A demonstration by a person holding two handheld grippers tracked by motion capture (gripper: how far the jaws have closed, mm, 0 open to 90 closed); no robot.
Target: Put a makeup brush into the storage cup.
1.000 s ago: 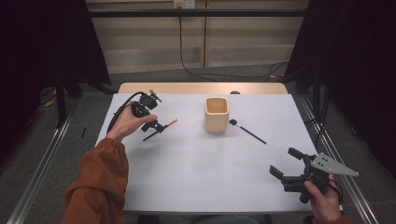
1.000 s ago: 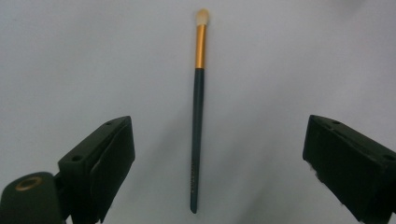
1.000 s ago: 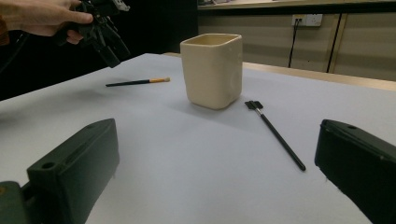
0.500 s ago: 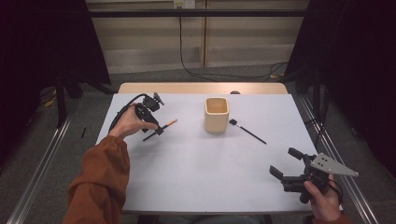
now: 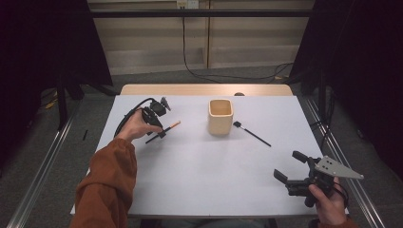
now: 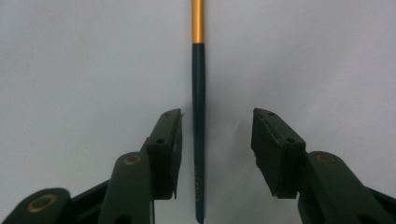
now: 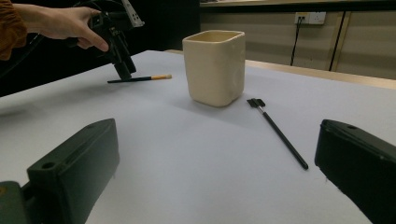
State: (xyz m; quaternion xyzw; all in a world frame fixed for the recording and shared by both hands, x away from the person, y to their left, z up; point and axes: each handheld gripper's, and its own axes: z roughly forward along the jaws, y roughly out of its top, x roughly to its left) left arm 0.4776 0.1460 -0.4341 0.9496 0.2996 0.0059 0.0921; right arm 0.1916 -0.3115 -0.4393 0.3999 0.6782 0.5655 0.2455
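Note:
A thin brush [image 6: 199,116] with a dark handle and an orange band lies flat on the white table [image 5: 199,175]. My left gripper [image 6: 217,114] is open, its jaws down on either side of the handle, which runs nearer the left jaw. From above, the left gripper [image 5: 158,132] is at the brush [image 5: 166,129] at the table's far left. My right gripper [image 5: 287,164] is open and holds nothing near the front right edge. In its own view the right gripper [image 7: 217,128] faces a cream cup [image 7: 215,67].
The cream cup [image 5: 221,116] stands upright at the far middle. A black stick-like tool [image 5: 252,134] lies just to its right, also seen as the black tool [image 7: 280,133]. The other hand's left gripper [image 7: 122,70] shows far off.
The left hand has come down and nearer, bringing its jaws over the brush handle. The right gripper has stayed in place.

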